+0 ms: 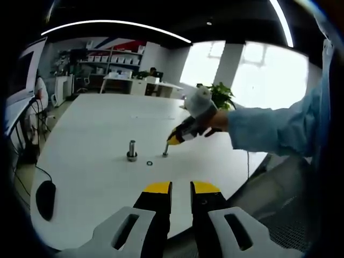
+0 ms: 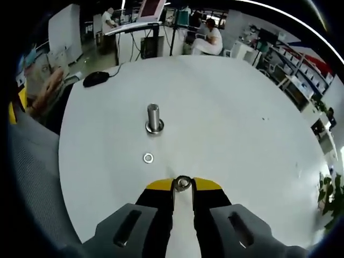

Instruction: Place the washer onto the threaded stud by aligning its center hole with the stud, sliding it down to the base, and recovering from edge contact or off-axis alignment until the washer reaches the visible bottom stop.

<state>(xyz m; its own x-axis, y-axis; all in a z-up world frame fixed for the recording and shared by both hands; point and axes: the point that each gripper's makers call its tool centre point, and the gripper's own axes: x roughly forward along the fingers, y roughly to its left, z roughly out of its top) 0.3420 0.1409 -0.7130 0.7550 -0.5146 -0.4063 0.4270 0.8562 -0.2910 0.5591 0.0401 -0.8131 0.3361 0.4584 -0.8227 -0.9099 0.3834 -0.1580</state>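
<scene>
Standing upright on the smooth white table (image 2: 242, 134) is a threaded stud (image 2: 153, 117), a dull grey metal cylinder rising from a wider flanged base. In the right gripper view it sits toward 11 o'clock from the picture's centre, and a small flat washer (image 2: 148, 157), a thin bright ring with a round hole, lies flat on the table just beside it, toward 6 o'clock of the stud and apart from it. At 6 o'clock of this view the right gripper (image 2: 183, 184) has its black, yellow-tipped jaws closed around a small round metal piece (image 2: 183, 183) with a ring-like top; whether it is a second washer or the head of another part cannot be told.

The left gripper view shows that same piece from the side as a short upright post (image 1: 165, 150) on the table, with the right gripper (image 1: 170, 141) coming in from 2 o'clock, its tip down on the post, held by a hand (image 1: 215, 121) in a light blue sleeve (image 1: 274, 129). The threaded stud (image 1: 131, 150) stands at 9 o'clock of the post, and the washer (image 1: 149, 161) lies between them, nearer the camera. The left gripper (image 1: 181, 187) rises at 6 o'clock with its jaws slightly apart, holding nothing. A dark oval computer mouse (image 1: 45, 198) rests at the table edge near 8 o'clock.
</scene>
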